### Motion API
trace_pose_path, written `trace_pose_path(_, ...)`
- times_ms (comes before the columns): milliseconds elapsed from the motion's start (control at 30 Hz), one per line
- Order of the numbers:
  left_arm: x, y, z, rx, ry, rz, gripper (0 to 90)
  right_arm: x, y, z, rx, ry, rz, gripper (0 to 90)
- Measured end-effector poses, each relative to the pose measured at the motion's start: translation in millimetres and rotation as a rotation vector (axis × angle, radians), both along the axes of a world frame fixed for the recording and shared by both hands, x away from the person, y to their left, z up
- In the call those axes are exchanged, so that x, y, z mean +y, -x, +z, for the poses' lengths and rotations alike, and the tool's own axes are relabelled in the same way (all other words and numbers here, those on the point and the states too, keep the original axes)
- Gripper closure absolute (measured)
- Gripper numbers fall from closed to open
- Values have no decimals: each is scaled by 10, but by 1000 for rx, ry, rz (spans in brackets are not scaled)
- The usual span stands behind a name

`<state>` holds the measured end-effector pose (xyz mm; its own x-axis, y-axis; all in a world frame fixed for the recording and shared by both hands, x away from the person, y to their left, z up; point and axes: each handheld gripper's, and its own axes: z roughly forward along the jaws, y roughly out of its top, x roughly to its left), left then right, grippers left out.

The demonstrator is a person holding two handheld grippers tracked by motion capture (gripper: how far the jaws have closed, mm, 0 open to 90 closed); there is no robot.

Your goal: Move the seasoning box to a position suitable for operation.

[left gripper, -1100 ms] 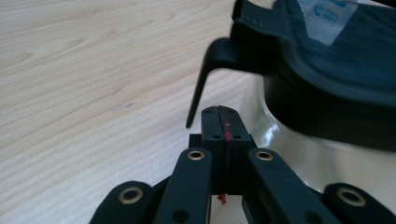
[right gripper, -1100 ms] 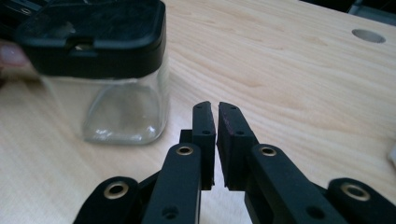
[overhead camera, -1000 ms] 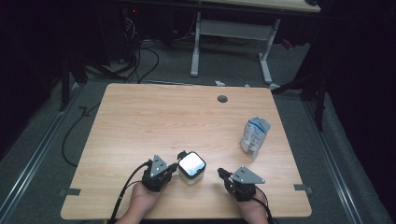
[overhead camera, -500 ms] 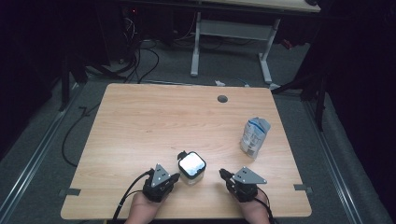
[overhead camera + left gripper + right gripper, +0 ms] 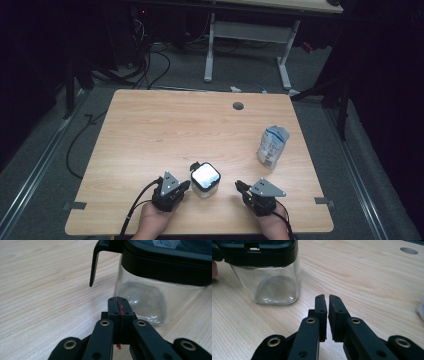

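A square glass jar (image 5: 205, 179) with a black lid stands near the table's front edge, between my two grippers. In the left gripper view the jar (image 5: 150, 300) looks empty, and a black clasp (image 5: 94, 265) hangs from its lid. My left gripper (image 5: 117, 301) is shut with its pads pressed together, just short of the glass; from above, the left gripper (image 5: 184, 186) sits at the jar's left. To the jar's right is my right gripper (image 5: 240, 186). In its own view the right gripper (image 5: 327, 298) is shut to a thin slit with nothing in it, and the jar (image 5: 272, 277) stands apart at the upper left.
A crumpled white and blue bag (image 5: 272, 145) stands upright at the right of the wooden table (image 5: 165, 130). A round cable hole (image 5: 238, 106) lies near the far edge. Beyond the table are cables and a desk frame on grey floor.
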<state>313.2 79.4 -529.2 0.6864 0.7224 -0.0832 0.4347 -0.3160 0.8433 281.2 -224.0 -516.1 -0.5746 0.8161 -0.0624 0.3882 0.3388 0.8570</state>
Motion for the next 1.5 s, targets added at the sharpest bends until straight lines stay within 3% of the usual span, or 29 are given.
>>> trace_pose_path(333, -11, 4, 6, 1, 3, -1, 900, -41, 1, 15, -6, -25, -6, 860)
trace_pose_path(933, -132, 147, 19, 1, 6, -55, 900, -45, -8, 1, 5, -12, 2, 830)
trace_pose_path(1500, -288, 179, 24, -5, 8, -95, 900, -18, -8, -10, 8, 3, 6, 814)
